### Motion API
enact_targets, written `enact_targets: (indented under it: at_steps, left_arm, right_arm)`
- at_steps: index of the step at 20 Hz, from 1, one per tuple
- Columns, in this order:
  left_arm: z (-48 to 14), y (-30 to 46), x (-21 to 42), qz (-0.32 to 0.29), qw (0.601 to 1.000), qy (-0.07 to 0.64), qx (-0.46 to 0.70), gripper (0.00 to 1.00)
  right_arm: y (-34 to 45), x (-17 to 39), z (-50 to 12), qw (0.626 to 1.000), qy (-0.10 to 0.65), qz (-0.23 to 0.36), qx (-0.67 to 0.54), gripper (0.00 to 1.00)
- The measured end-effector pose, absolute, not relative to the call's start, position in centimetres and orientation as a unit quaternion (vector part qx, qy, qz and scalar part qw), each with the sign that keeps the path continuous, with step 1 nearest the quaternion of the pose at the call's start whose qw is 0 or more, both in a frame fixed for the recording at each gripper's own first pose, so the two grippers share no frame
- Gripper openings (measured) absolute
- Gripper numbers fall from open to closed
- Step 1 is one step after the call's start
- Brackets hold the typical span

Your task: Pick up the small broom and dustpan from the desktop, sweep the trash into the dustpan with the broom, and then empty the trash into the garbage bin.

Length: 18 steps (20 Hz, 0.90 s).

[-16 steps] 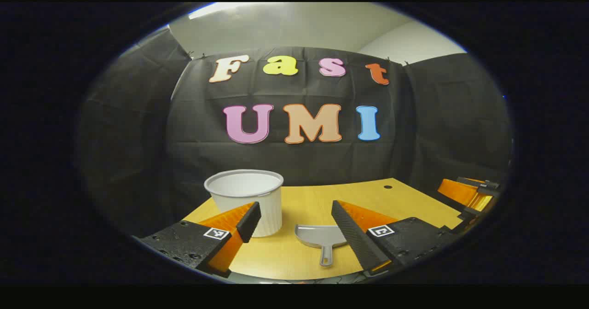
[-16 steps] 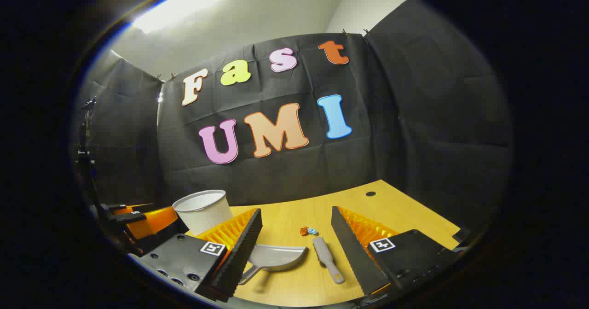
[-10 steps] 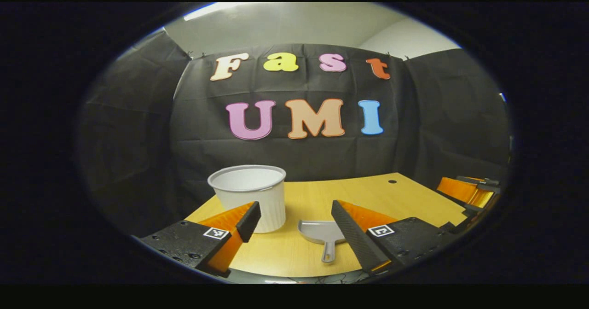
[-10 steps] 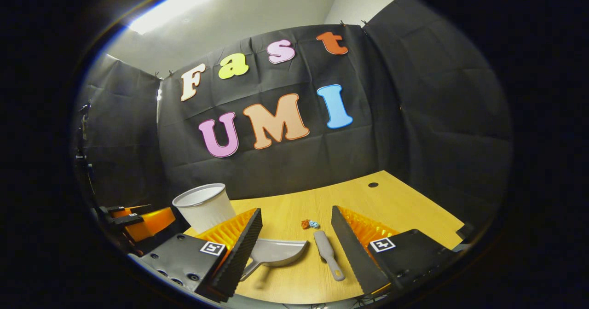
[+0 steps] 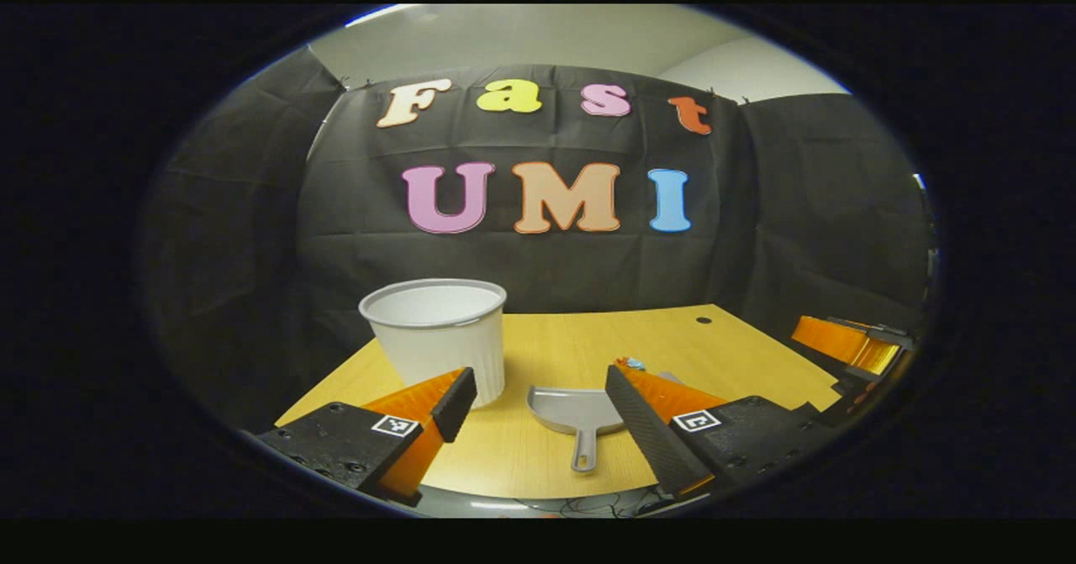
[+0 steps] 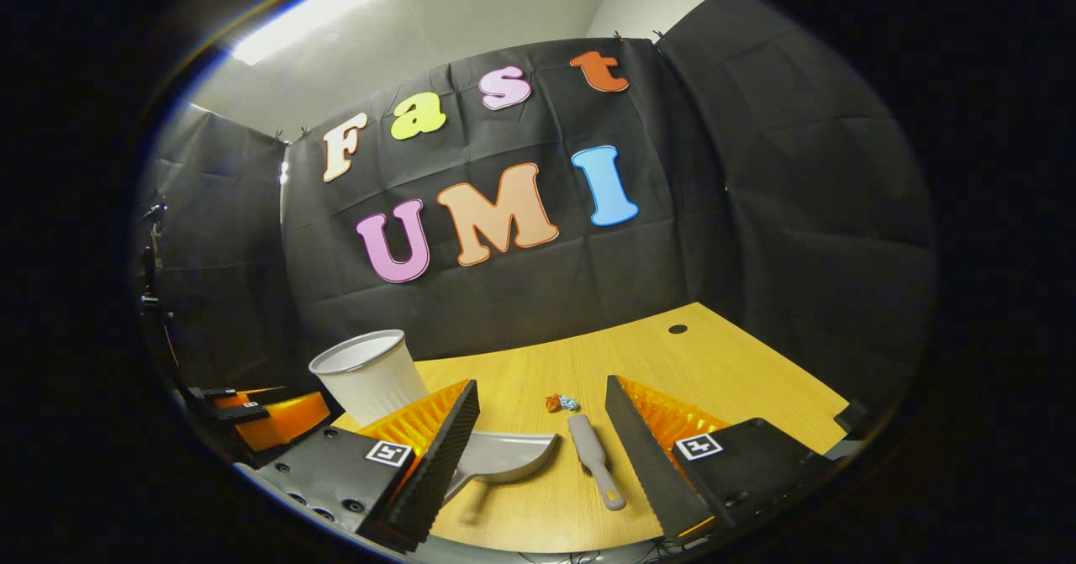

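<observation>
Fingers of both grippers spread apart, holding nothing, dustpan [image 5: 574,408] and broom [image 6: 595,460] on desktop [image 6: 723,371]

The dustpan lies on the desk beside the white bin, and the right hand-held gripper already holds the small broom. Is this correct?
Not quite. In the right gripper view the right hand-held gripper is open and the small broom lies untouched on the desk. The dustpan does lie beside the white bin.
</observation>
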State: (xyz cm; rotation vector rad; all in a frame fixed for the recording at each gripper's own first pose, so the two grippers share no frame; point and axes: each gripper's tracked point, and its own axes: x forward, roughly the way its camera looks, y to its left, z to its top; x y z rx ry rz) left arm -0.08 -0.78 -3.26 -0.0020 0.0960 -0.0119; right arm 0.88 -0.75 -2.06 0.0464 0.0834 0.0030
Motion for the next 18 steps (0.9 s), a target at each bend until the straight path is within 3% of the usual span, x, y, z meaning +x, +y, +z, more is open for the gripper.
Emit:
enact_targets:
  at_steps: [10,18]
  left_arm:
    - [-4.1,0.7,-0.2,-0.049,0.997,0.058,-0.003,0.94]
    - [-5.8,-0.4,-0.8,-0.036,0.995,0.087,-0.027,0.94]
  right_arm:
    - [2.2,-0.5,-2.9,0.999,0.044,-0.016,0.021,0.98]
    - [0.9,-1.2,-4.0,0.997,0.076,-0.007,-0.001,0.98]
